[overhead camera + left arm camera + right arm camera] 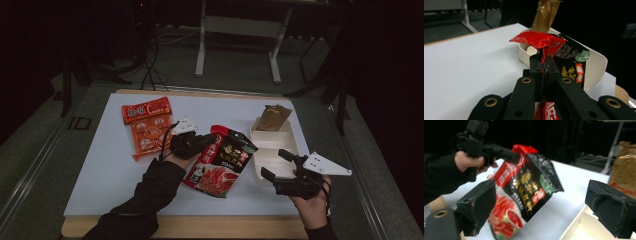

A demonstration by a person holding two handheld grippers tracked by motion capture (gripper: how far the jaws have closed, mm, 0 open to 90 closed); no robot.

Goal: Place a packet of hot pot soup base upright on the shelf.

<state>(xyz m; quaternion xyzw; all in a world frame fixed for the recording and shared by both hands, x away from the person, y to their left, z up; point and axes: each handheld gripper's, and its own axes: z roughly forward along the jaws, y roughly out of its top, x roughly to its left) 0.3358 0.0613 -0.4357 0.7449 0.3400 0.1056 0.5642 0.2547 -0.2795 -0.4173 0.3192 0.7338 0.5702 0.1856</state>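
One claw, the left claw (543, 65), is clamped on the red top edge of the sauce packet (221, 160), lifting it mid-counter beside the white tray (260, 175). Right claw (278, 164) hangs apart over the tray. Next, probably: carry the packet into the tray, release.

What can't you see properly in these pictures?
- Print on the red-and-black packet: too small in the high view, blurred in the right gripper view.
- Packet's lower half: in the left gripper view, hidden behind the left gripper.
- Tray inside: brown bag and right gripper cover parts.
- Orange packets: labels too small to read.
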